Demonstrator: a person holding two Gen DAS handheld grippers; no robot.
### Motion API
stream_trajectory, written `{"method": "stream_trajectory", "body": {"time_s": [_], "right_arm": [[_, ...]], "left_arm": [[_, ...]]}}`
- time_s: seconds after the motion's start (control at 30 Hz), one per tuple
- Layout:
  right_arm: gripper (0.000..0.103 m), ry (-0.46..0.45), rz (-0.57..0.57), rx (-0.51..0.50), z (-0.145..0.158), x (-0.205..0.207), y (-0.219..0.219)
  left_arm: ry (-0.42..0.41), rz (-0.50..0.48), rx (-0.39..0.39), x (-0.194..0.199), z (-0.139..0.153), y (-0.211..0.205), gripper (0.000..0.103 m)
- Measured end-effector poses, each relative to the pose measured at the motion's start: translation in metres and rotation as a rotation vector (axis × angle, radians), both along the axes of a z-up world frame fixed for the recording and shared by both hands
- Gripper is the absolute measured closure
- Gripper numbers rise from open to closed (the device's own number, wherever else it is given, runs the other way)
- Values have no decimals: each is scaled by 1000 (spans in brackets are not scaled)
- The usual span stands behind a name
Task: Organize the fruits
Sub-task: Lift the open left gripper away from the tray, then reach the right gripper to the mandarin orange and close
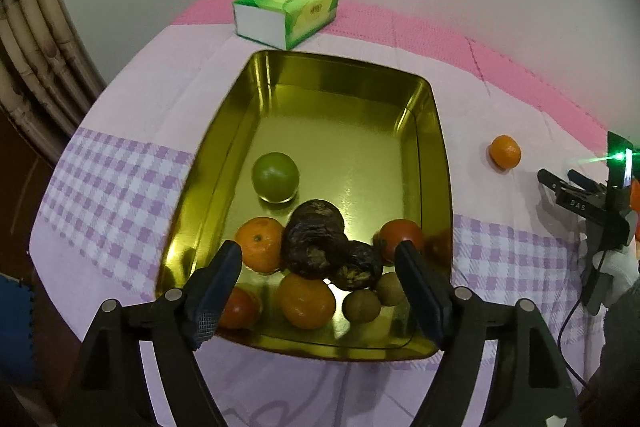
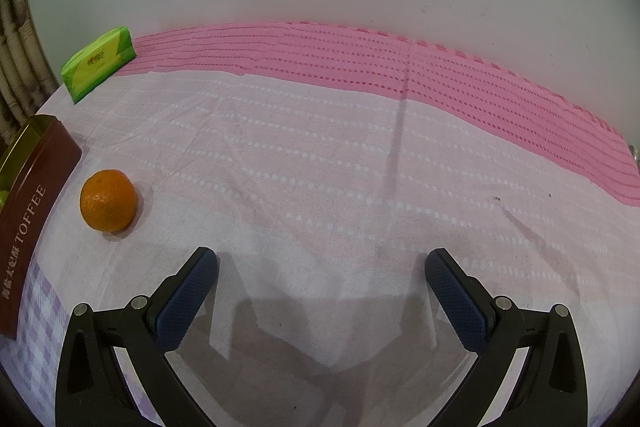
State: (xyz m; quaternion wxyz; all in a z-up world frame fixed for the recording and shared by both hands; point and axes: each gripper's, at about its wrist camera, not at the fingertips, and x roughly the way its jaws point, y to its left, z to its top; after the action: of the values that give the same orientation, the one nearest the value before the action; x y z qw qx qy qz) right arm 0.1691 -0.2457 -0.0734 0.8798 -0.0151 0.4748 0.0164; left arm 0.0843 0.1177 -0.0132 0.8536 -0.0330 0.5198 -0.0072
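A pink and lilac-checked cloth-covered table (image 1: pixel 132 115) carries a rectangular gold metal tin (image 1: pixel 434 163), marked TOFFEE on its maroon side, with a green and white tissue pack (image 1: pixel 286 13) at its 12 o'clock. Inside the tin lie a green round fruit (image 1: pixel 275 177), three oranges, two tomatoes, dark wrinkled fruits (image 1: pixel 316 243) and two small brown ones; one loose orange (image 2: pixel 109 200) sits on the cloth at the tin's 3 o'clock, just beside it. The left gripper (image 1: pixel 320 285) hangs over the tin's near end, jaws apart and empty; the right gripper (image 2: pixel 322 297) stands wide over bare cloth, the loose orange at its 10 o'clock.
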Motion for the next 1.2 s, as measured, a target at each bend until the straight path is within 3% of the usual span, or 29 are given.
{"method": "stream_trajectory", "body": {"time_s": [0.47, 0.63, 0.83, 0.93, 1.07, 1.2], "right_arm": [[1, 33, -64, -11, 1, -17, 9], [11, 12, 7, -15, 12, -22, 34], [13, -20, 123, 3, 29, -20, 82], [22, -14, 160, 26, 31, -14, 102], [35, 9, 170, 55, 26, -3, 116], [40, 23, 162, 62, 21, 8, 120]], "left_arm": [[-51, 104, 23, -15, 10, 51, 24], [-47, 127, 35, -19, 7, 60, 24], [-65, 134, 46, -23, 11, 63, 24], [-69, 138, 40, -25, 13, 65, 18], [-70, 143, 39, -26, 13, 66, 18], [-65, 153, 28, -28, 11, 70, 18]]}}
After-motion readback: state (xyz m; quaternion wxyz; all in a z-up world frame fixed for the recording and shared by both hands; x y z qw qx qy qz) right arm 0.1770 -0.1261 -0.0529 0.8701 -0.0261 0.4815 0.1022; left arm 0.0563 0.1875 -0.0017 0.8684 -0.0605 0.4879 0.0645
